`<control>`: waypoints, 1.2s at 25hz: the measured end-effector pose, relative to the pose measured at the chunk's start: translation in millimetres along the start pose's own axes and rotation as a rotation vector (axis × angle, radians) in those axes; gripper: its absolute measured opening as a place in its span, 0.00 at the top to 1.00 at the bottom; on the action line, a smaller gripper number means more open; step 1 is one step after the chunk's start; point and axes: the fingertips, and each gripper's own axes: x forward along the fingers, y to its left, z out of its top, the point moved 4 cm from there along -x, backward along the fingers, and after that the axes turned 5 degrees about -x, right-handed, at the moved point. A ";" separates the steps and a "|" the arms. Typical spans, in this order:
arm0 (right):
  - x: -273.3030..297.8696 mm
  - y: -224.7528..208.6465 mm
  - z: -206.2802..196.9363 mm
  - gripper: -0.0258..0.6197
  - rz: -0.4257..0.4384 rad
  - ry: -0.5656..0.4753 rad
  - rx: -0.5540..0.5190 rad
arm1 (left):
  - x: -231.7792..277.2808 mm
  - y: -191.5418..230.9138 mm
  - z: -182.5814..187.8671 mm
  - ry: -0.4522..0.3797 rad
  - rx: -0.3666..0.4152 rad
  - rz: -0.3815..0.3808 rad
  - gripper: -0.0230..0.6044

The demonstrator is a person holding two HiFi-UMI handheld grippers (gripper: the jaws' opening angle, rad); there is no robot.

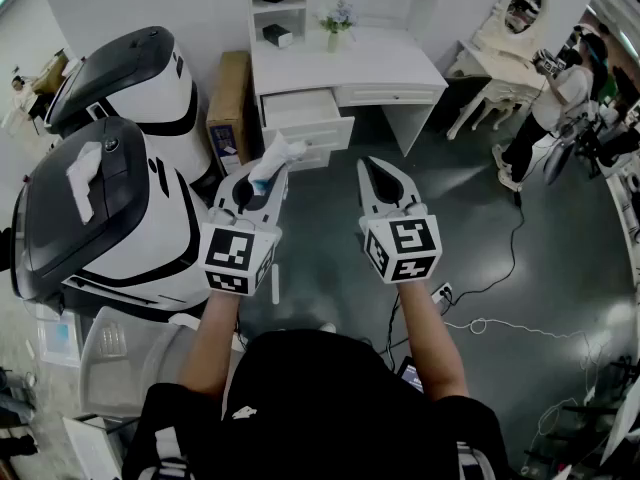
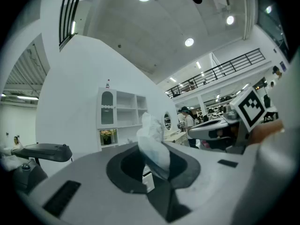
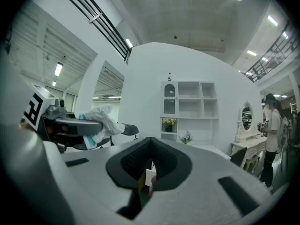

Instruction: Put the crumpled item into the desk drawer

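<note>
In the head view my left gripper (image 1: 265,176) is held level and is shut on the crumpled white-and-blue item (image 1: 276,156), which sticks up past its tips. From its own view the item (image 2: 153,144) stands pinched between the jaws of the left gripper (image 2: 150,162). To its right, my right gripper (image 1: 375,168) is shut with nothing in it; its jaws also meet in the right gripper view (image 3: 149,149). Ahead stands the white desk (image 1: 390,63), its upper left drawer (image 1: 298,106) pulled open. Both grippers are short of the drawer.
Two large white-and-black machines (image 1: 120,218) stand to the left, one with a white cloth (image 1: 84,178) on its lid. A cardboard box (image 1: 230,108) leans beside the desk. At the right are a white vanity table (image 1: 505,53), a person (image 1: 555,103) and floor cables (image 1: 490,323).
</note>
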 end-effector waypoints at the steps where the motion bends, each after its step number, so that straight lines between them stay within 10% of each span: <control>1: -0.1 -1.0 -1.8 0.97 0.001 -0.001 0.002 | 1.0 -1.1 -1.6 0.002 -0.002 0.001 0.88; 30: 41.4 -22.9 -51.6 0.97 0.097 0.042 0.053 | 38.2 3.6 -50.0 0.084 0.018 0.085 0.88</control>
